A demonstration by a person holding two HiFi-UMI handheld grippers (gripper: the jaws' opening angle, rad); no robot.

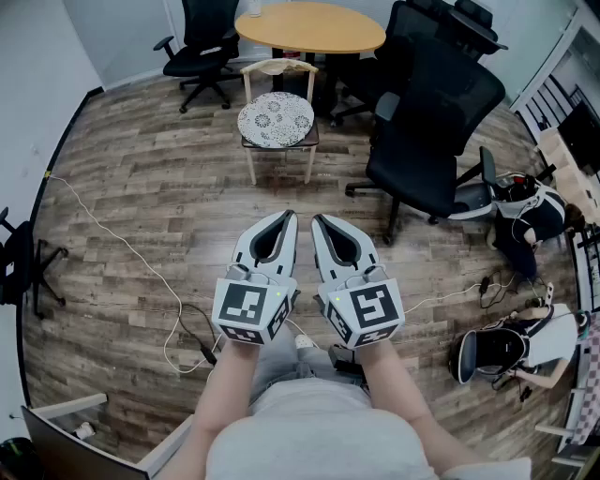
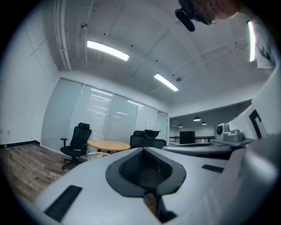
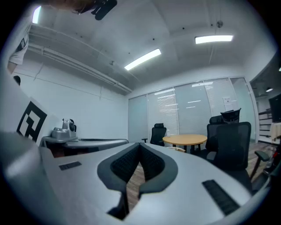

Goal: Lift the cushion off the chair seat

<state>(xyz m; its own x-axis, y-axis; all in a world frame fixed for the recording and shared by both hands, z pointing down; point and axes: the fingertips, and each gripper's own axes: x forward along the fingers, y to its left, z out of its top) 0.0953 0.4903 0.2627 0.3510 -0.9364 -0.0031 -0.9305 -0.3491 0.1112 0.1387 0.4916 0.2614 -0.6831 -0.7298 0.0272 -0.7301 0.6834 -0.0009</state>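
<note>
A round white cushion (image 1: 276, 119) with a dark lace pattern lies on the seat of a light wooden chair (image 1: 278, 67), far ahead of me in the head view. Both grippers are held side by side close to my body, pointing level toward the chair and well short of it. My left gripper (image 1: 289, 217) has its jaws together with nothing between them, and its tips (image 2: 142, 149) meet in the left gripper view. The right gripper (image 1: 317, 219) is shut too and holds nothing (image 3: 139, 144).
A round wooden table (image 1: 309, 26) stands behind the chair. Black office chairs stand at the back left (image 1: 202, 47) and to the right (image 1: 427, 122). A white cable (image 1: 122, 246) runs over the wood floor at left. Headsets and bags (image 1: 511, 352) lie at right.
</note>
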